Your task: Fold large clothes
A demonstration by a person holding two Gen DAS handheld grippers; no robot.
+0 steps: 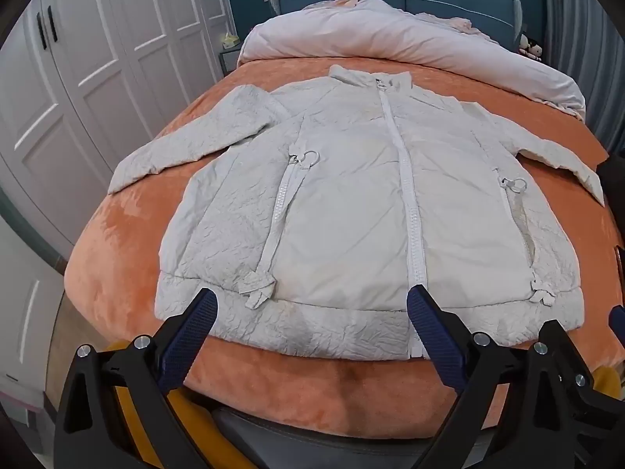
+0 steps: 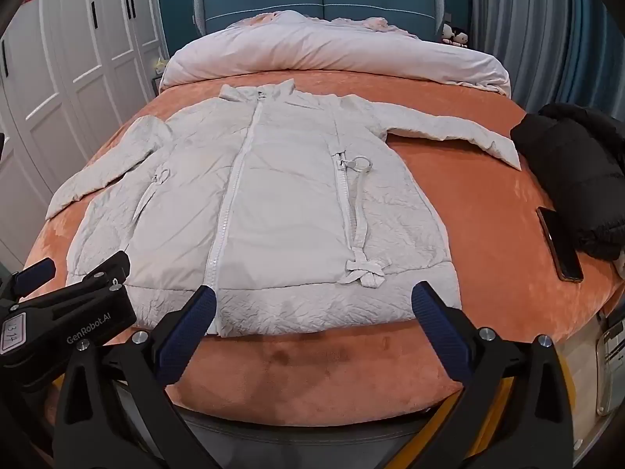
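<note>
A white zip-up padded jacket point(image 1: 351, 203) lies flat, front up, on the orange bedspread point(image 1: 117, 273), collar away from me and both sleeves spread out to the sides. It also shows in the right wrist view point(image 2: 281, 211). My left gripper point(image 1: 312, 308) is open and empty, hovering just above the jacket's near hem by the main zipper. My right gripper point(image 2: 312, 305) is open and empty over the near hem, right of the zipper. The left gripper point(image 2: 74, 285) shows at the left of the right wrist view.
A black jacket point(image 2: 578, 172) and a phone point(image 2: 560, 246) lie on the bed's right side. A pink duvet point(image 2: 332, 54) is bunched at the far end before a blue headboard point(image 2: 320, 0). White wardrobes point(image 1: 78, 78) stand to the left.
</note>
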